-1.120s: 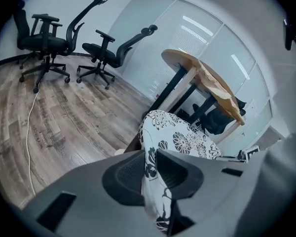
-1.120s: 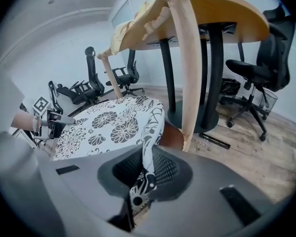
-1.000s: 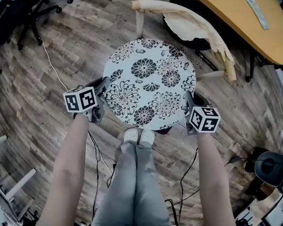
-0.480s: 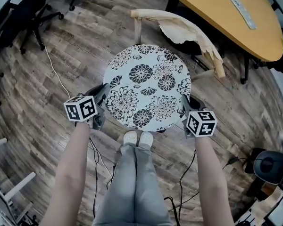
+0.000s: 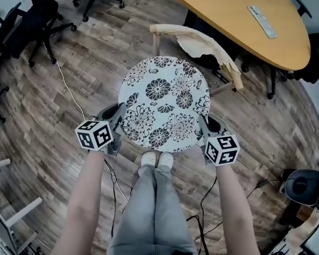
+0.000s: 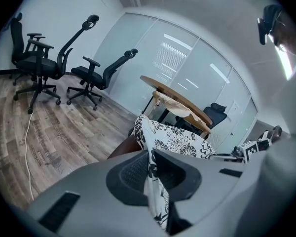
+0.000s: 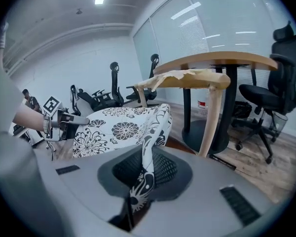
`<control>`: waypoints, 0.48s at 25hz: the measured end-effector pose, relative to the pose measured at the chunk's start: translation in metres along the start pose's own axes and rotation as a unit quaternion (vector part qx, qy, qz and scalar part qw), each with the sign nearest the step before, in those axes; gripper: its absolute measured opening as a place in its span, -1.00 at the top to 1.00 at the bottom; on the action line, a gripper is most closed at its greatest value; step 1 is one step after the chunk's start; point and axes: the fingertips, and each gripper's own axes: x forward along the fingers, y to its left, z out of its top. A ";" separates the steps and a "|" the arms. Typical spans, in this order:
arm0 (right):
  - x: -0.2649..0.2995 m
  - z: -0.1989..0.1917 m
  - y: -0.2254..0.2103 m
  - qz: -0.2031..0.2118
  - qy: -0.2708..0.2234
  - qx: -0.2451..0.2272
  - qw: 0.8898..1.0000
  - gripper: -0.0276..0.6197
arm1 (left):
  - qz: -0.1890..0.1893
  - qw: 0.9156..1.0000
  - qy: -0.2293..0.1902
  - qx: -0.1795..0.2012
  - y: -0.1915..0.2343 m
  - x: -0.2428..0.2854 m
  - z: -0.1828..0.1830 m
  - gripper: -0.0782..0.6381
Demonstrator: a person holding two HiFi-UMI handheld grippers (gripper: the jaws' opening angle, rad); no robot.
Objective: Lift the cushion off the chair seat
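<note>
Head view: round black-and-white floral cushion (image 5: 164, 102) sits centre frame, over the wooden chair (image 5: 202, 39), and covers its seat completely from above. Left claw (image 5: 118, 118) is at the cushion's left rim and right claw (image 5: 203, 124) at its right rim, with a marker cube behind each. From this height the fingertips are too small to read. The person's shoes (image 5: 157, 159) are just under the cushion's near edge. An orange surface (image 5: 239, 15) lies beyond the chair back, with a flat grey strip (image 5: 261, 21) on it.

Left gripper view: the claw is nearly closed and its pads pinch the cushion's thin fabric edge, which stands upright between them. This view alone shows black office chairs (image 6: 39, 63) on the wood floor (image 6: 59, 132) and a white cable (image 6: 27, 142). A sliver of dark brown seat (image 6: 122, 148) shows below the cushion edge.

Right gripper view: this claw is likewise nearly closed on the opposite rim, with the fabric folded up between the pads. It also shows the left claw gripping the far rim, and the chair's pale back rail and post beside the surface's leg. I cannot tell whether the cushion's middle is clear of the seat.
</note>
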 end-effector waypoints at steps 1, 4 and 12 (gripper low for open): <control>-0.003 0.004 0.003 0.001 -0.004 0.000 1.000 0.76 | 0.000 1.000 -0.003 0.002 -0.004 -0.005 0.003 0.68; -0.014 0.019 0.009 0.005 -0.020 -0.002 1.000 0.76 | -0.002 1.000 -0.018 0.010 -0.016 -0.017 0.015 0.68; -0.042 0.047 0.023 0.013 -0.048 -0.014 0.999 0.76 | -0.007 0.998 -0.044 0.046 -0.048 -0.049 0.034 0.68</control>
